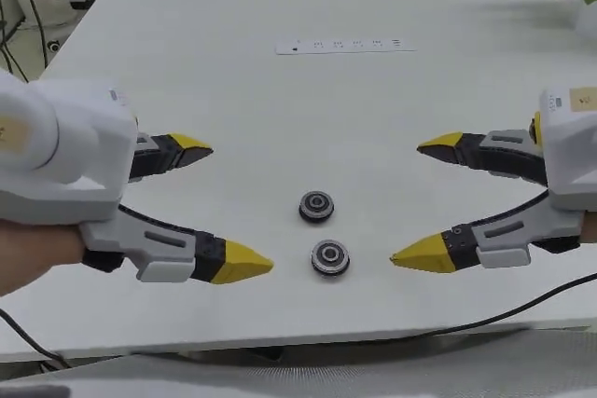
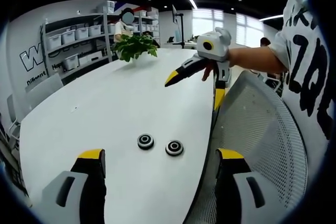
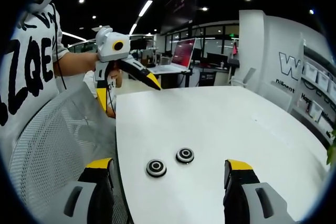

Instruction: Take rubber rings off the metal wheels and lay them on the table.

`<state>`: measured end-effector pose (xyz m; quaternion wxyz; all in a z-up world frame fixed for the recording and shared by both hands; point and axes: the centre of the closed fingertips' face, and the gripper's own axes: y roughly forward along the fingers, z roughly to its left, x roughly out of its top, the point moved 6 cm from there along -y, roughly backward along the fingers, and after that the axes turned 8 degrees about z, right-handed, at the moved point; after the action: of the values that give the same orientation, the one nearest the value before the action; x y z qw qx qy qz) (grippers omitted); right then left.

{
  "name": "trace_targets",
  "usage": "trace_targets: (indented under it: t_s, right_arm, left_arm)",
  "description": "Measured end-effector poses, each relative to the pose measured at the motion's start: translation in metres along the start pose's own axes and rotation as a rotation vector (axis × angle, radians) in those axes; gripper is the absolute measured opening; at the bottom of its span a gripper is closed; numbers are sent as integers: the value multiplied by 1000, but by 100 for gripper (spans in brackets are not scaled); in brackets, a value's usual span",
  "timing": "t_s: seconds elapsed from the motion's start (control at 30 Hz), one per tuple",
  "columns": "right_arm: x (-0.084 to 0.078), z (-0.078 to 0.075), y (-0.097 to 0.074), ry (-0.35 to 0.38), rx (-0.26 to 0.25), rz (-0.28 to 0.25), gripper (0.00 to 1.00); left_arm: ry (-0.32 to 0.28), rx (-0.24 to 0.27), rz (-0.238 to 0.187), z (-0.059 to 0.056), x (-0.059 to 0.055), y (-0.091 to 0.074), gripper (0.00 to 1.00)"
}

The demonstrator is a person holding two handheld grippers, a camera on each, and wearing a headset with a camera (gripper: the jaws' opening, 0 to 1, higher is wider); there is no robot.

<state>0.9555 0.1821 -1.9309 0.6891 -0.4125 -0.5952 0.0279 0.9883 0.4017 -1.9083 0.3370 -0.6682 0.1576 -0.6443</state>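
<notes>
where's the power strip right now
In the head view the power strip lies on the table, far beyond the farther wheel, slightly to its right.

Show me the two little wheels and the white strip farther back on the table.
Far wheel [image 1: 316, 206]: head view, its metal hub.
Near wheel [image 1: 330, 256]: head view, its metal hub.
White strip [image 1: 345, 45]: head view, middle of its top.

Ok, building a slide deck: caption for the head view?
Left gripper and right gripper, both open, flank the far wheel and near wheel on the white table.
</notes>
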Motion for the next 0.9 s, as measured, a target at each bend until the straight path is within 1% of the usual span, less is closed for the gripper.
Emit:
trace_targets:
  t_s: [0.2,0.5,0.73,0.8,0.9]
  right_arm:
    - [-1,-1,7,-16,19,13,85]
    - [-1,-5,13,-25,41,14,84]
    - [-4,-6,18,-35,54,24,84]
    - [-6,-5,20,-29,68,32,81]
    - [-7,-5,22,-42,73,32,81]
  left_arm:
    - [5,-10,5,3,1,6,84]
    - [15,-30,10,5,4,17,83]
    - [18,-45,16,7,3,26,81]
    - [22,-49,10,7,2,29,79]
    - [26,-58,11,6,1,33,77]
